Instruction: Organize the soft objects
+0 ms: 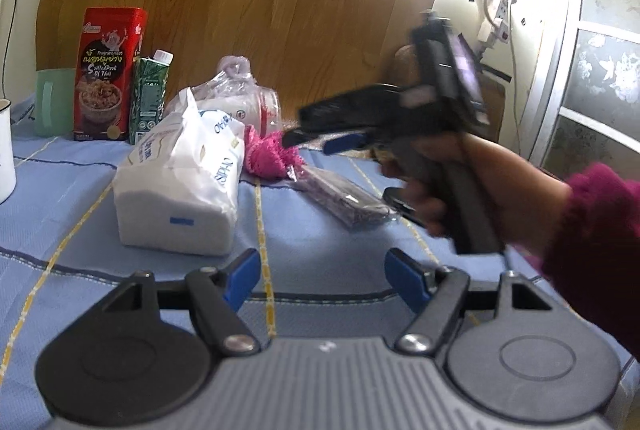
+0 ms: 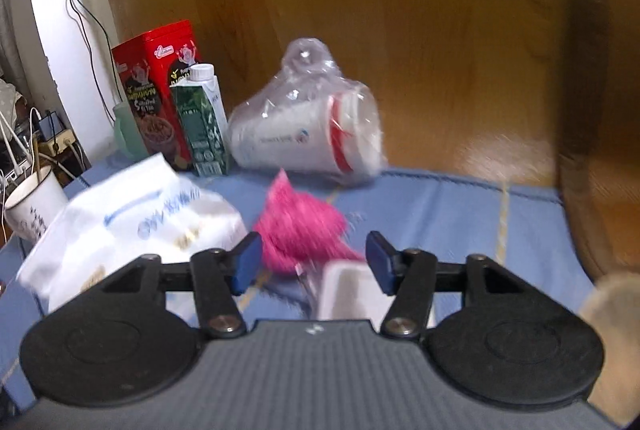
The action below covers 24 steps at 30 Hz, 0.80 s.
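Observation:
A pink knitted cloth (image 1: 267, 157) lies on the blue tablecloth (image 1: 320, 242), next to a white tissue pack (image 1: 180, 186). A dark flat packet in clear wrap (image 1: 348, 200) lies to the cloth's right. My left gripper (image 1: 322, 276) is open and empty, low over the cloth-covered table. My right gripper (image 1: 316, 140) hovers just right of the pink cloth, held in a hand. In the right wrist view the right gripper (image 2: 314, 260) is open, with the pink cloth (image 2: 300, 226) just beyond its fingers and the tissue pack (image 2: 132, 226) to the left.
At the back stand a red tin (image 1: 106, 74), a green carton (image 1: 150, 96), a green mug (image 1: 54, 102) and a bag of paper cups (image 2: 312, 130). A white mug (image 2: 34, 208) sits at the left edge. A wooden panel (image 1: 240, 10) backs the table.

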{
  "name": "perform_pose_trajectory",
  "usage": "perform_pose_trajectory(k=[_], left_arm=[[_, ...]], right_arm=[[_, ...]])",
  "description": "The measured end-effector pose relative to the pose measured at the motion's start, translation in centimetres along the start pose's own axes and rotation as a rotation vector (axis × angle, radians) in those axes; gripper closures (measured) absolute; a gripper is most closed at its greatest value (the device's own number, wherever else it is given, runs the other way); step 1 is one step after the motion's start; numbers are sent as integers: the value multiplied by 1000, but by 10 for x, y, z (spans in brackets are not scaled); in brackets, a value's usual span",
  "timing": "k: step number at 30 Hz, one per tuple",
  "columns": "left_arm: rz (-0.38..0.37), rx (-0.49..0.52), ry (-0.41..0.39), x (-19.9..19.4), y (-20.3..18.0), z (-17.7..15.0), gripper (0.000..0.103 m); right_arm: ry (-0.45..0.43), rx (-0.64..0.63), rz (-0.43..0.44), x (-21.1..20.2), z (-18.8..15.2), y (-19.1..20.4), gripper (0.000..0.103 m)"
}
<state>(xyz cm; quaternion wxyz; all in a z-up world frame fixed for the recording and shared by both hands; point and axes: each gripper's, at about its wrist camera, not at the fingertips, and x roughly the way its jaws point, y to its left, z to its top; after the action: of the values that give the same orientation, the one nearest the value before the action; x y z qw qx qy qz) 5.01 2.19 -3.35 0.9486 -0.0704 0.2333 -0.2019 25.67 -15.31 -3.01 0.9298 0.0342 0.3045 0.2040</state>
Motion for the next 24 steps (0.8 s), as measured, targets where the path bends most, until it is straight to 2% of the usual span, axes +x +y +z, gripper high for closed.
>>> perform_pose_trajectory(k=[2, 3, 4, 5, 8, 10, 12, 15, 19, 21, 24], left_arm=[[-7, -8, -5, 0, 1, 0, 32], [-9, -16, -4, 0, 2, 0, 32], [-8, -26, -5, 0, 4, 1, 32], [-10, -37, -6, 0, 6, 0, 32], [-20, -69, -11, -1, 11, 1, 32], [-28, -86, -7, 0, 13, 1, 32], [-29, -101, -7, 0, 15, 1, 32], [-29, -114, -16, -2, 18, 2, 31], [-43, -141, -14, -3, 22, 3, 25], [-57, -158, 5, -1, 25, 4, 19], [-55, -169, 60, 3, 20, 6, 18]], right_arm=[[39, 17, 14, 19, 7, -2, 31], [75, 25, 24, 29, 9, -3, 33], [103, 31, 26, 38, 9, -4, 47], [129, 44, 43, 44, 8, -5, 50], [60, 76, 63, 30, 6, -5, 53], [-44, 75, 50, 4, 9, -1, 53], [-146, 38, 83, -36, 9, 5, 52], [-177, -64, 97, -89, -10, 14, 52], [-97, -147, 107, -140, -60, 15, 51], [-36, -143, 111, -156, -86, 12, 51], [30, -122, 150, -178, -121, 13, 51]])
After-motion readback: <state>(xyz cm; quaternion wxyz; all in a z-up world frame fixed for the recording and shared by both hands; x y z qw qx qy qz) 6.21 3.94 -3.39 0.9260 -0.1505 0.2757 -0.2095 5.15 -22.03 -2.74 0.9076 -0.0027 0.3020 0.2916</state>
